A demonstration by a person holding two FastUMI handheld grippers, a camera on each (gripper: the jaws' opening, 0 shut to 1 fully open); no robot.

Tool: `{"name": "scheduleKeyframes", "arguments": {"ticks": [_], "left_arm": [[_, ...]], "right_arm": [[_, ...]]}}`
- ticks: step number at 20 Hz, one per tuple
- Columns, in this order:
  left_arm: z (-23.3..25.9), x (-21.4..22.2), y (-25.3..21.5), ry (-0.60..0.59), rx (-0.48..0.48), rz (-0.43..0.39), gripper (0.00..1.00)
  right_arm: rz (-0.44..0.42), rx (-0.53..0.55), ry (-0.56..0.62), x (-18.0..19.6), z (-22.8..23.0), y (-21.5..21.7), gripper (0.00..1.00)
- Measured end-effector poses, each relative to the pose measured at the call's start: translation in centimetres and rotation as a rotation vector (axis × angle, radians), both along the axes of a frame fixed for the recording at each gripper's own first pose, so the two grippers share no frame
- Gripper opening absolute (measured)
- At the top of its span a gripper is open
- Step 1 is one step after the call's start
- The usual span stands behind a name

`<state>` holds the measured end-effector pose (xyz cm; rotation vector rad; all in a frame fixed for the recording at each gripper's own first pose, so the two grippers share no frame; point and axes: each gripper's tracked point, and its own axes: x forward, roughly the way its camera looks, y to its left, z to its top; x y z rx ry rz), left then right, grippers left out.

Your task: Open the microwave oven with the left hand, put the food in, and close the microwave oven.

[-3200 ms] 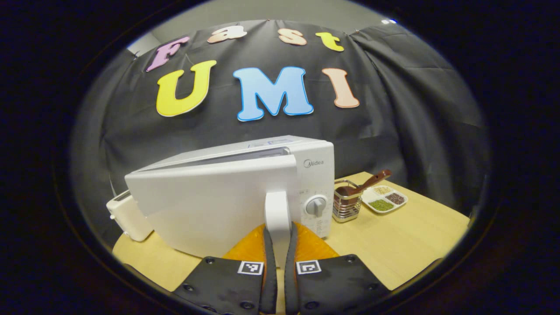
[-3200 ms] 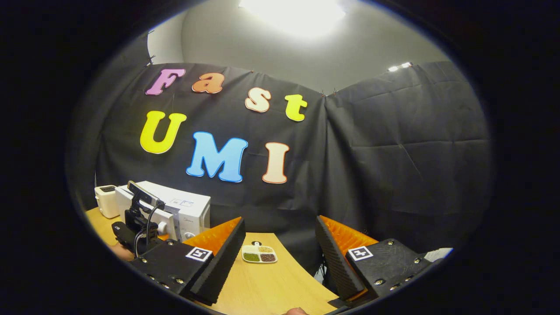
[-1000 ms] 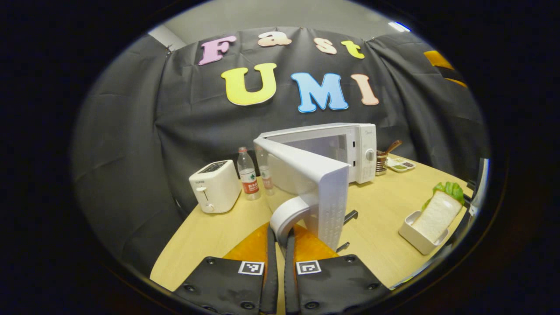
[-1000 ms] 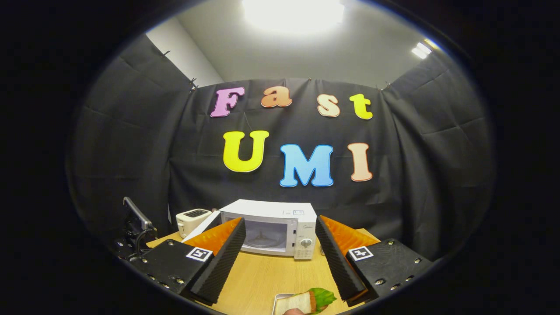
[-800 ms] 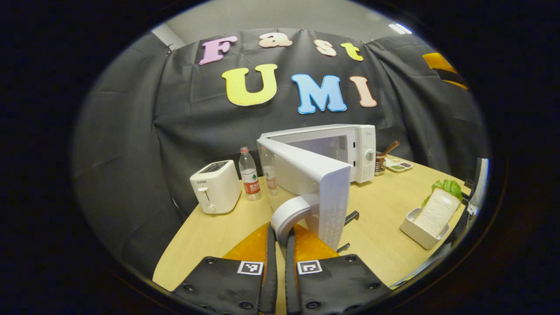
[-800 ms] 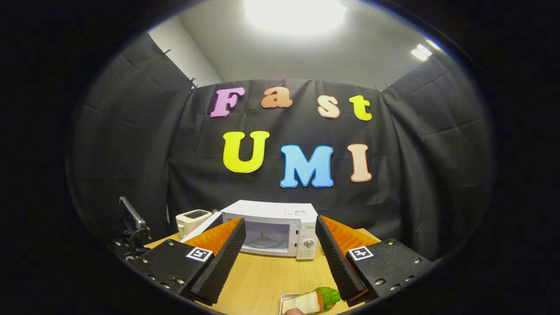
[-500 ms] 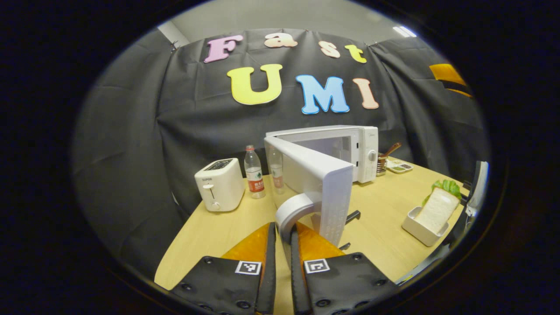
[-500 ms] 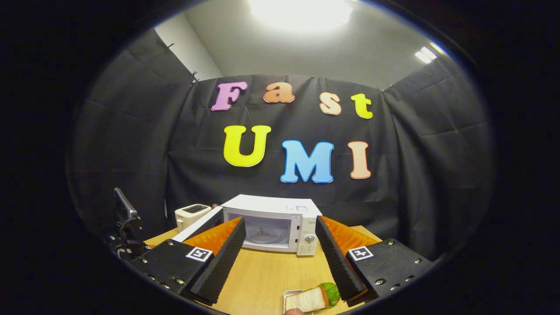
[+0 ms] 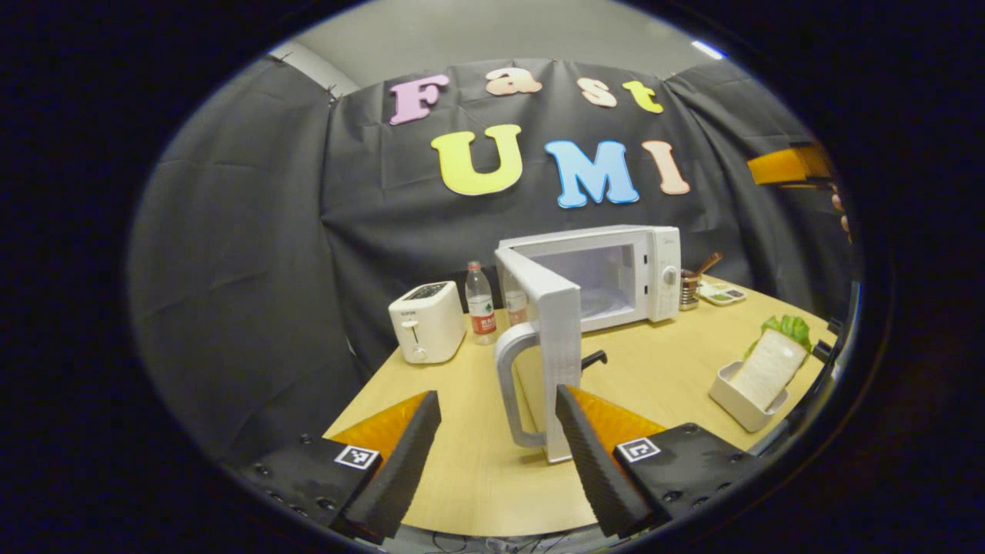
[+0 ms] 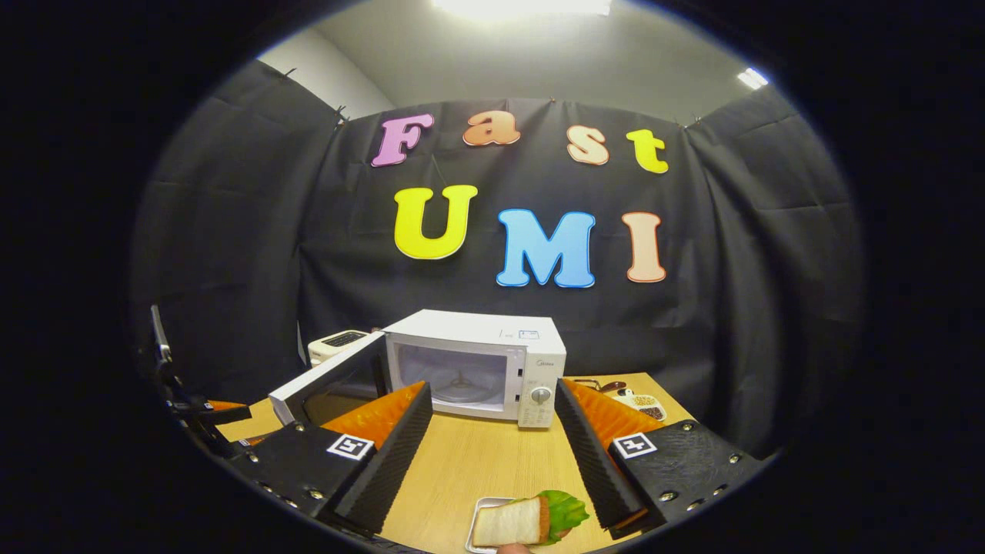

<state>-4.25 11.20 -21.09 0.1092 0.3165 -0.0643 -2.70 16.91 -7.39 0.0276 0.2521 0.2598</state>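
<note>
The right hand-held gripper [image 10: 492, 446] hangs with its fingers spread wide above the table [image 10: 477, 462]. Ahead, the microwave [image 10: 477, 369] has its door [image 10: 327, 377] swung open. A sandwich [image 10: 527, 519] sits near.

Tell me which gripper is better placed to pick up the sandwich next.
Right. The right gripper is open with the sandwich just below its fingers. The left gripper, also open, faces the door handle, with the sandwich off to its side.

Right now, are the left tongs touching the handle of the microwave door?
Apart. In the left gripper view the left tongs stand open and the door handle rises between them, with bare table showing on both sides.
</note>
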Motion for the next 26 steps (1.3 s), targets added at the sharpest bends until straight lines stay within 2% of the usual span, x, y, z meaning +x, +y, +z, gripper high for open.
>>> {"name": "scheduleKeyframes", "arguments": {"ticks": [2,3,4,6,13,14,16,18,19,23,26], "left_arm": [[2.6,-1.0,-0.3,-0.039,-0.003,0.041,1.00],[4.1,-1.3,-0.6,-0.062,-0.015,0.054,0.97],[5.4,-1.3,-1.1,-0.082,-0.025,0.067,1.00],[8.3,-1.6,-1.9,-0.127,-0.042,0.089,1.00],[16.7,-2.2,-4.8,-0.268,-0.086,0.130,1.00],[17.2,-2.4,-5.1,-0.281,-0.088,0.138,1.00],[18.1,-2.8,-5.5,-0.302,-0.079,0.156,0.93],[17.9,-3.0,-6.6,-0.297,-0.079,0.164,1.00],[17.7,-3.0,-7.0,-0.292,-0.080,0.168,0.97],[16.7,-3.1,-8.5,-0.268,-0.072,0.188,0.97],[15.9,-2.7,-9.1,-0.250,-0.056,0.204,1.00]], "right_arm": [[0.034,0.010,0.047,0.4,-1.5,-0.8,0.98],[0.058,0.012,0.075,0.6,-2.4,-1.1,0.97],[0.081,0.009,0.116,0.7,-3.7,-1.5,0.98],[0.115,0.015,0.196,0.8,-6.2,-2.4,0.98],[0.165,0.066,0.429,0.0,-13.6,-4.8,0.98],[0.171,0.070,0.459,-0.2,-14.5,-5.1,0.98],[0.176,0.088,0.515,-0.8,-16.4,-5.9,0.99],[0.186,0.115,0.588,-1.5,-18.3,-6.4,1.00],[0.191,0.130,0.621,-1.7,-19.2,-6.5,1.00],[0.222,0.225,0.753,-2.9,-21.4,-6.2,0.98],[0.253,0.247,0.824,-3.5,-23.1,-5.6,0.98]]}}
